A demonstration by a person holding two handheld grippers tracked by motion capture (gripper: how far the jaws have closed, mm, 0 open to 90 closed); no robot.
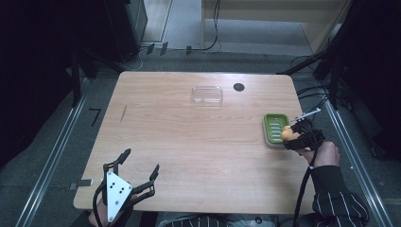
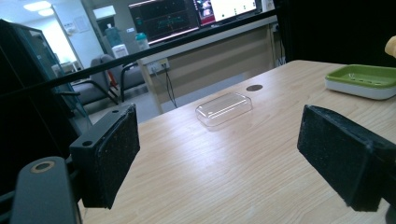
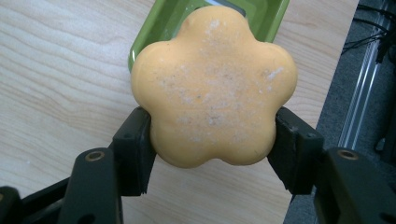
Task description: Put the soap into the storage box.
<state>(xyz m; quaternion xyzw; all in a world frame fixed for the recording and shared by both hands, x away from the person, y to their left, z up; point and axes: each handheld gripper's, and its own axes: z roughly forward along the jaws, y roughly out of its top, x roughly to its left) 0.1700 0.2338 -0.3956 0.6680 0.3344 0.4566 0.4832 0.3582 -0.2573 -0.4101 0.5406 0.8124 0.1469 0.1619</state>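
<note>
An orange flower-shaped soap is pinched between the two black jaws of my right gripper, which is shut on it. In the high view that soap hangs at the near edge of a green soap dish by the table's right side, with the right gripper just behind it. The green dish lies under and beyond the soap. My left gripper rests at the table's near left corner, open, with nothing between its pads.
A clear plastic lid lies at the far middle of the wooden table, also seen as a clear lid. A dark round hole sits beside it. Cables and metal rails run along the floor on both sides.
</note>
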